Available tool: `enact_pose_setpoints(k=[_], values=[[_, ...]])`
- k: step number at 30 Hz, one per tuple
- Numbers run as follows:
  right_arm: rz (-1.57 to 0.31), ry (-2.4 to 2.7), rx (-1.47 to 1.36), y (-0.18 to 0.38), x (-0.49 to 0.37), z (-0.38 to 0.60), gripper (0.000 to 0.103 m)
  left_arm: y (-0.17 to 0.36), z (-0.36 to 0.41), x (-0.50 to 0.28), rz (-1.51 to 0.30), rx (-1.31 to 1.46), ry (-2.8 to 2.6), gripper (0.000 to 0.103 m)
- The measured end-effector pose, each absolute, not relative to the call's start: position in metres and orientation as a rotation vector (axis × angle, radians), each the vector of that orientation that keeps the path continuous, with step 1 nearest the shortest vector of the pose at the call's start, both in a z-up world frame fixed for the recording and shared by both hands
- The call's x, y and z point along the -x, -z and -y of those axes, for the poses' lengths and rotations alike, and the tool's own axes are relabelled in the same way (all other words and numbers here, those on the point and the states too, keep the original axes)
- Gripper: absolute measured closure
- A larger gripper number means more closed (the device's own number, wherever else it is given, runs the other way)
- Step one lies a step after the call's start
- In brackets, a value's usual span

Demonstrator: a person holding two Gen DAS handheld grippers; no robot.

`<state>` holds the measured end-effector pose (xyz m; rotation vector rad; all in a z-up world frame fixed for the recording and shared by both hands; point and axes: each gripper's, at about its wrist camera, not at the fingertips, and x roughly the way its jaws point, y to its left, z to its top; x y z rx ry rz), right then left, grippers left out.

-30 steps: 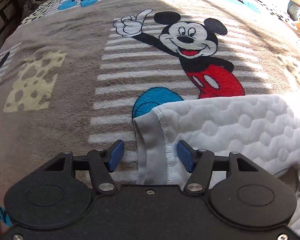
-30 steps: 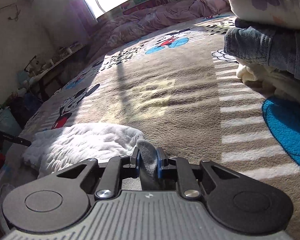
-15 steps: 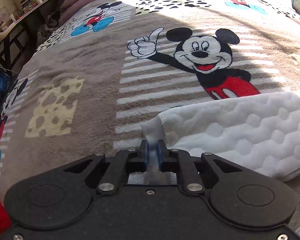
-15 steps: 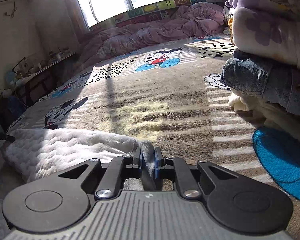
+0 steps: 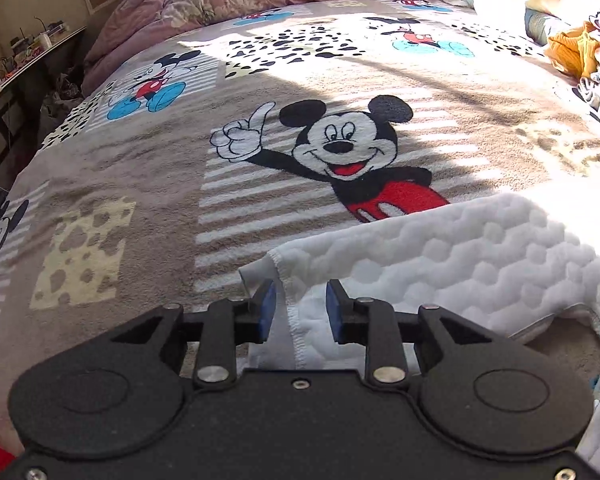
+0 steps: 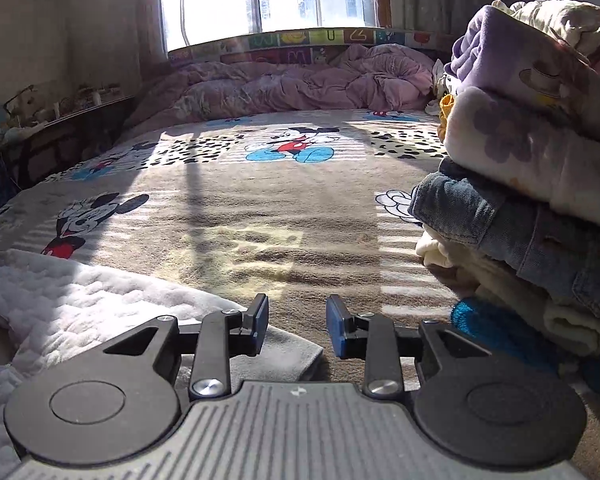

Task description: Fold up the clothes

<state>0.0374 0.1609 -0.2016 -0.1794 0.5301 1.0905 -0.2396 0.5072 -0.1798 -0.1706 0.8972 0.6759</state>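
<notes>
Left wrist view: the left gripper (image 5: 296, 306) is opening, its blue pads (image 5: 267, 309) apart from the white garment (image 5: 440, 264), whose stitched near-left corner lies between them on the blanket (image 5: 148, 168).

Right wrist view: the right gripper (image 6: 296, 326) is opening too, gripping nothing; the garment (image 6: 80, 300) lies near left, one corner under the jaws. A clothes pile (image 6: 532, 160) sits right.

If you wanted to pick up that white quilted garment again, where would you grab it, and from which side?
Probably by the stitched hem at the corner of the white quilted garment, coming in from the near edge of the bed. That corner lies flat and thin on the Mickey Mouse blanket, with the hem already between the opening jaws of the left gripper, so the pads could close across a single firm edge.
</notes>
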Motion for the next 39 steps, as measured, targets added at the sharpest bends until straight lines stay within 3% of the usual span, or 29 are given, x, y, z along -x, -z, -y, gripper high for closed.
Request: enact_pose_setpoints(k=[2, 5, 8, 15, 22, 28, 31, 32, 36, 39], values=[[-0.505, -1.184, 0.239, 0.203, -0.018, -0.168, 0.072, 0.193, -0.506, 0.234, -0.951, 0.21, -0.658, 0.037], [-0.515, -1.202, 0.463, 0.223, 0.008, -0.188, 0.071, 0.21, -0.505, 0.23, -1.052, 0.212, -0.69, 0.025], [-0.508, -1.192, 0.475, 0.23, 0.014, -0.182, 0.07, 0.191, -0.501, 0.236, -1.05, 0.165, -0.692, 0.032], [-0.455, -1.167, 0.401, 0.216, 0.027, -0.125, 0.068, 0.131, -0.453, 0.297, -0.847, 0.147, -0.669, 0.032], [-0.388, -1.177, 0.307, 0.2, 0.059, -0.055, 0.069, 0.16, -0.388, 0.394, -0.762, 0.336, -0.771, 0.033], [-0.567, -1.14, 0.13, 0.213, 0.061, -0.019, 0.069, 0.194, -0.355, 0.472, -0.558, 0.678, -0.8, 0.034], [-0.764, -1.077, -0.114, 0.231, 0.039, -0.008, 0.065, 0.216, -0.344, 0.485, -0.476, 0.843, -0.781, 0.035], [-0.844, -1.054, -0.215, 0.24, 0.031, -0.003, 0.06, 0.222, -0.342, 0.487, -0.445, 0.888, -0.769, 0.035], [-1.005, -1.051, -0.474, 0.264, 0.025, 0.007, 0.058, 0.232, -0.337, 0.487, -0.352, 0.993, -0.743, 0.037], [-1.058, -1.052, -0.607, 0.278, 0.028, 0.002, 0.058, 0.233, -0.336, 0.482, -0.32, 1.022, -0.742, 0.054]])
